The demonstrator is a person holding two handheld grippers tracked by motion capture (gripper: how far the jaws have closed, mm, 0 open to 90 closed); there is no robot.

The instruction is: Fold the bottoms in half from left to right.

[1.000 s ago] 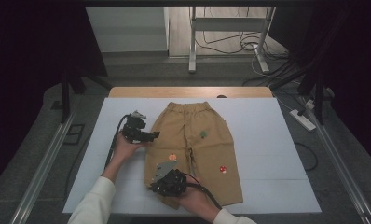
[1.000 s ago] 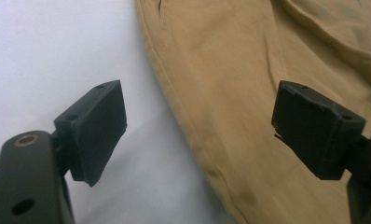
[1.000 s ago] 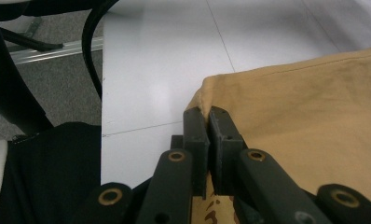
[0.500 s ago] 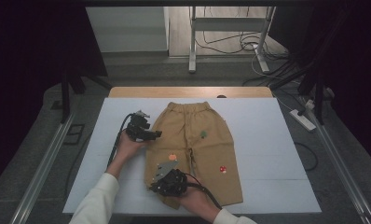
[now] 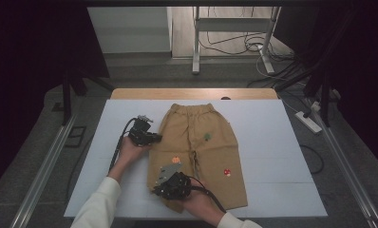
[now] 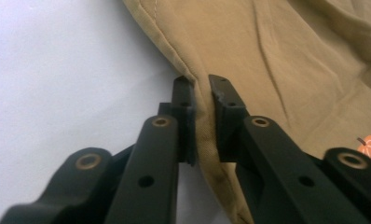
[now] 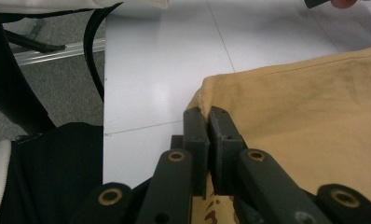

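Tan cotton trousers point(image 5: 196, 152) lie flat on the white table point(image 5: 272, 142), waistband away from us, legs pointing toward us. From the high view we see our left gripper point(image 5: 149, 137) at the outer side seam of the left-hand leg, and our right gripper point(image 5: 170, 186) down at that same leg's hem corner. That view gives the layout and the small patches on the cloth, but not how the jaws stand. Our left gripper view point(image 6: 201, 93) settles it: the jaws have just been closing, and a fold of the seam edge is pinched between the pads, tan cloth point(image 6: 286, 60) spreading beyond. Our right gripper view point(image 7: 206, 114) shows its jaws nearly together, clamped on the hem corner, with a black cable point(image 7: 92, 51) trailing off the table edge
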